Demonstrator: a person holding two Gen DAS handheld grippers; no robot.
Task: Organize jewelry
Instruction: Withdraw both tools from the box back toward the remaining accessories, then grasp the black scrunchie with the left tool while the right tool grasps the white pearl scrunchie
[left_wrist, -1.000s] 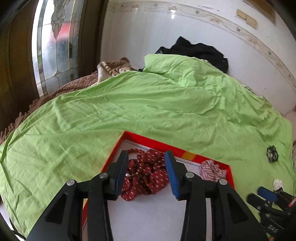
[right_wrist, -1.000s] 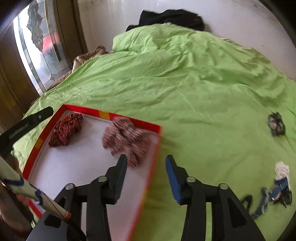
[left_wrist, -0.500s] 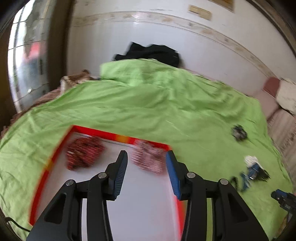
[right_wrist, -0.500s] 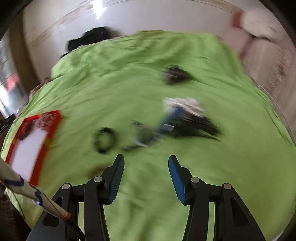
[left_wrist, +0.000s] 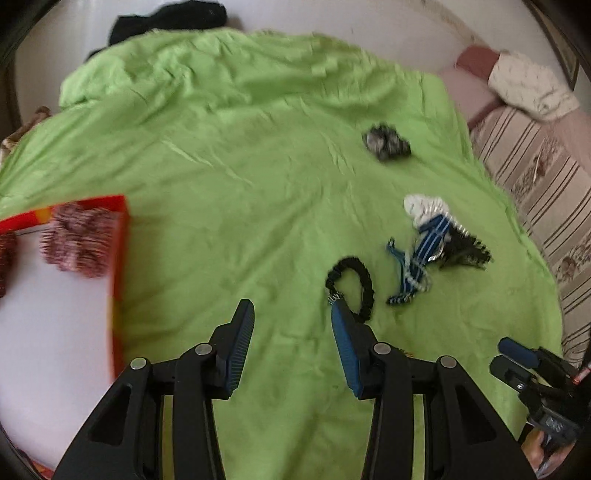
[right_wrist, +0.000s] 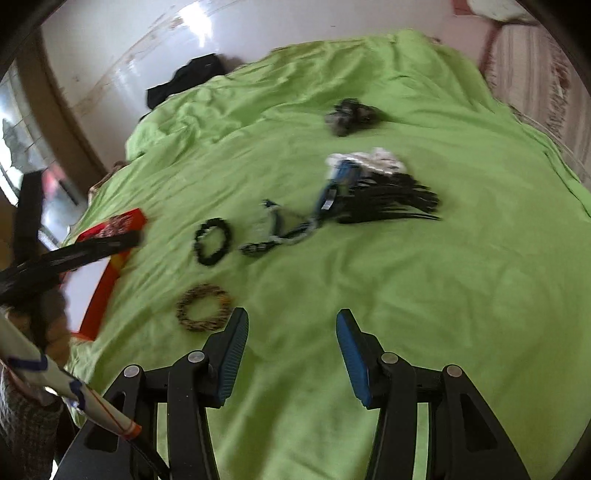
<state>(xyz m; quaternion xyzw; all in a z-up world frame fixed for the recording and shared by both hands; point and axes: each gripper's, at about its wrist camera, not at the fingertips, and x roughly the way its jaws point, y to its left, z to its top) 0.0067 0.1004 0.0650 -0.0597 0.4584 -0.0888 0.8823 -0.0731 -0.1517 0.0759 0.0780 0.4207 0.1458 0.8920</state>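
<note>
Surface: a bed covered by a wrinkled green sheet (left_wrist: 229, 155), carrying all the pieces.
Left gripper (left_wrist: 291, 321): held above bare sheet, jaws released with nothing between them; its right fingertip overlaps the lower end of the black bead bracelet in the left wrist view, though contact cannot be told.
Right gripper (right_wrist: 291, 328): poised over bare sheet, jaws released and empty.
Red tray (left_wrist: 119, 280): at the left edge of the bed, with a white floor; a pink-and-white beaded heap (left_wrist: 79, 240) lies in its far right corner.
Black bead bracelet (right_wrist: 213, 242): a closed loop on the sheet, between the tray and the tangled pile.
Brown-and-gold bracelet (right_wrist: 203, 307): flat on the sheet, just left of the right gripper's left finger (right_wrist: 231, 354), nearer than the black loop.
Tangled pile (right_wrist: 369, 184): blue-and-white strands, a white piece and a black fringed piece, well beyond both grippers.
Dark cluster (left_wrist: 386, 142): a small grey-black item lying alone, farther up the sheet.
Background: a black garment (right_wrist: 184, 79) at the head of the bed; striped bedding (left_wrist: 535, 192) at right.
</note>
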